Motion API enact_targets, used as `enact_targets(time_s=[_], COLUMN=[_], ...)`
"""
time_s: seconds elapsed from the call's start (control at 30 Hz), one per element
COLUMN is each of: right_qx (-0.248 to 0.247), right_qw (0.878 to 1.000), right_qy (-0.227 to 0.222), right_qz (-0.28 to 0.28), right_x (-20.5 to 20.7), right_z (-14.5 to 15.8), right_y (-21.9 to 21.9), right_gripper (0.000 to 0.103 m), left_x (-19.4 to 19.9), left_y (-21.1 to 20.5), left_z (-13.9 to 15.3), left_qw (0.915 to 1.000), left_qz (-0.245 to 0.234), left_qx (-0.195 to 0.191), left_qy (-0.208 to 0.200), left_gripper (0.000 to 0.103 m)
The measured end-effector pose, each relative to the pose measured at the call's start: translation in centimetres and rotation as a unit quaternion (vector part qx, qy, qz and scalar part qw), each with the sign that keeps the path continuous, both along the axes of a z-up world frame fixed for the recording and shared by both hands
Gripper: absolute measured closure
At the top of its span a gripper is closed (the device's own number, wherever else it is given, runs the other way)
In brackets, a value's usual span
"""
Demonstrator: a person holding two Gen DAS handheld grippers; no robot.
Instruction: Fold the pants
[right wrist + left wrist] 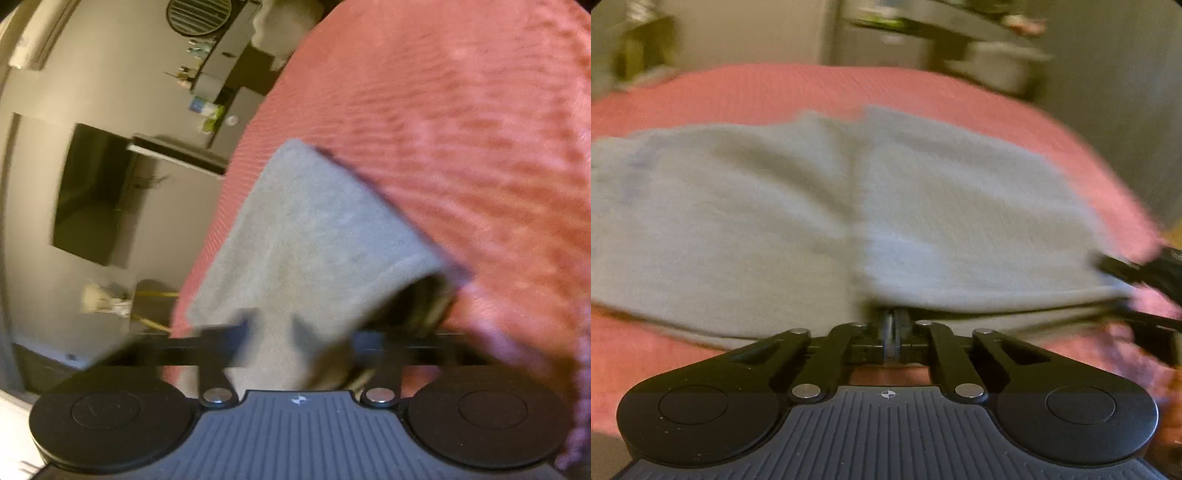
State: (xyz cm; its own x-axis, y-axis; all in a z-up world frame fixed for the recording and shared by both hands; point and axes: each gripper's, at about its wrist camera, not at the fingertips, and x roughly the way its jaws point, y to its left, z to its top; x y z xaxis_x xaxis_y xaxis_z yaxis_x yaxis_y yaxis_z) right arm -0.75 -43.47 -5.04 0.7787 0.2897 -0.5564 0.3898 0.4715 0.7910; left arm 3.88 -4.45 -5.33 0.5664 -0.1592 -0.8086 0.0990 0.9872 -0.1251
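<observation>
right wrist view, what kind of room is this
Most likely a bedroom in a home. Grey pants lie on a wide pink bedspread that looks like a bed's. Beside it, a dark screen, perhaps a TV, hangs on the wall, with cluttered shelves nearby.

The left claw (894, 328) has its fingers pressed together on the near edge of the grey pants (849, 206), which spread ahead of it and to both sides over a pink bedspread (812, 85). Far right of the claw, the right claw (1145, 273) meets the pants' right edge; blur hides its grip. Beyond the bed stands blurred furniture (960, 44).
</observation>
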Motion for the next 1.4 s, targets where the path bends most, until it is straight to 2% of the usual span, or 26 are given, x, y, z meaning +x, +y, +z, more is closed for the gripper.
enact_targets(time_s=[0.03,0.07,0.1,0.13,0.17,0.2,0.27,0.3,0.37,0.43,0.5,0.53,0.6,0.63,0.67,0.73,0.8,0.83,0.87,0.93,1.0,1.1,1.17,1.23,1.3,1.4], right_qx=[-0.018,-0.023,-0.010,0.005,0.004,-0.012,-0.068,-0.099,-0.138,-0.149,-0.146,-0.136,-0.129,-0.133,-0.128,-0.092,-0.106,-0.130,-0.150,-0.208,-0.264,-0.344,-0.394,-0.420,-0.441,-0.448], right_qw=[0.999,0.999,0.998,0.997,0.997,0.997,0.993,0.991,0.988,0.988,0.989,0.990,0.989,0.987,0.988,0.993,0.993,0.991,0.988,0.977,0.963,0.932,0.909,0.894,0.883,0.881], right_qy=[0.027,0.046,0.056,0.059,0.059,0.058,0.059,0.053,0.021,-0.010,-0.018,-0.014,0.013,0.042,0.053,0.060,0.040,0.015,-0.003,-0.028,-0.021,0.048,0.038,0.040,0.039,0.045], right_qz=[-0.013,-0.019,-0.027,-0.039,-0.048,-0.057,-0.075,-0.077,-0.072,-0.040,0.010,0.034,0.070,0.075,0.069,0.043,0.020,0.016,0.018,0.037,0.057,0.107,0.132,0.153,0.154,0.143], right_x=[-0.2,-0.3,-0.6,-0.9,-1.3,-1.7,-2.4,-2.6,-2.6,-1.5,0.3,1.2,2.3,2.6,2.5,2.2,2.0,2.0,2.1,2.9,4.2,6.3,6.4,6.7,6.2,7.1], right_z=[-0.1,-0.2,-0.5,-0.4,0.1,0.9,3.0,4.1,6.1,7.0,6.4,5.5,3.1,1.9,1.2,1.1,2.6,3.8,4.6,5.8,5.3,1.7,1.7,1.5,0.9,1.0], right_y=[-0.2,-0.4,-0.8,-1.1,-1.2,-1.2,-1.0,-0.7,0.0,0.9,2.0,2.4,2.8,2.6,2.1,0.4,-0.2,0.0,0.5,2.0,3.4,5.2,7.1,8.5,9.1,8.9], right_gripper=[0.070,0.071,0.071,0.068,0.057,0.053,0.049,0.049,0.049,0.047,0.047,0.049,0.062,0.083,0.100,0.101,0.095,0.079,0.054,0.031,0.031,0.028,0.010,0.005,0.003,0.000], left_x=[0.2,0.5,0.6,0.5,0.1,-0.3,-1.2,-1.4,-1.4,-0.8,0.3,0.9,2.0,2.0,1.7,1.6,1.6,1.5,1.4,1.3,1.1,1.4,1.9,1.9,2.1,1.9], left_y=[0.5,1.2,2.0,2.5,2.6,2.3,1.0,0.4,-0.9,-2.4,-3.9,-4.5,-4.9,-4.4,-3.6,-2.7,-2.1,-1.9,-1.8,-2.0,-1.9,-1.3,-0.6,0.1,0.7,1.9], left_z=[-0.3,-0.6,-0.5,0.0,0.9,1.8,3.7,4.4,5.6,5.5,4.1,2.9,-0.5,-1.6,-1.6,-0.7,-0.8,-1.2,-1.3,-1.1,-1.0,-0.5,-0.4,-0.1,0.2,1.0], left_qw=[0.9993,0.9985,0.9972,0.9959,0.9961,0.9972,0.9970,0.9959,0.9931,0.9912,0.9924,0.9946,0.9972,0.9968,0.9982,0.9991,0.9994,0.9995,0.9995,0.9993,0.9992,0.9995,0.9994,0.9989,0.9985,0.9977], left_qz=[0.029,0.045,0.053,0.057,0.059,0.056,0.036,0.023,-0.008,-0.031,-0.052,-0.058,-0.056,-0.045,-0.040,-0.022,-0.004,0.002,0.003,0.003,0.004,0.015,0.028,0.040,0.049,0.063], left_qx=[0.023,0.010,-0.031,-0.063,-0.065,-0.050,-0.004,0.004,-0.014,-0.033,-0.026,-0.009,0.048,0.066,0.045,0.037,0.032,0.030,0.029,0.034,0.040,0.022,0.009,0.002,-0.009,-0.019], left_qy=[0.011,0.029,0.041,0.033,0.013,-0.009,-0.068,-0.088,-0.117,-0.124,-0.109,-0.085,-0.008,0.008,-0.001,0.002,0.008,0.013,0.013,0.011,0.010,0.015,0.020,0.023,0.023,0.019], left_gripper=[0.100,0.100,0.100,0.098,0.091,0.087,0.068,0.064,0.047,0.038,0.038,0.046,0.066,0.069,0.069,0.066,0.055,0.053,0.052,0.051,0.047,0.044,0.044,0.044,0.044,0.041])
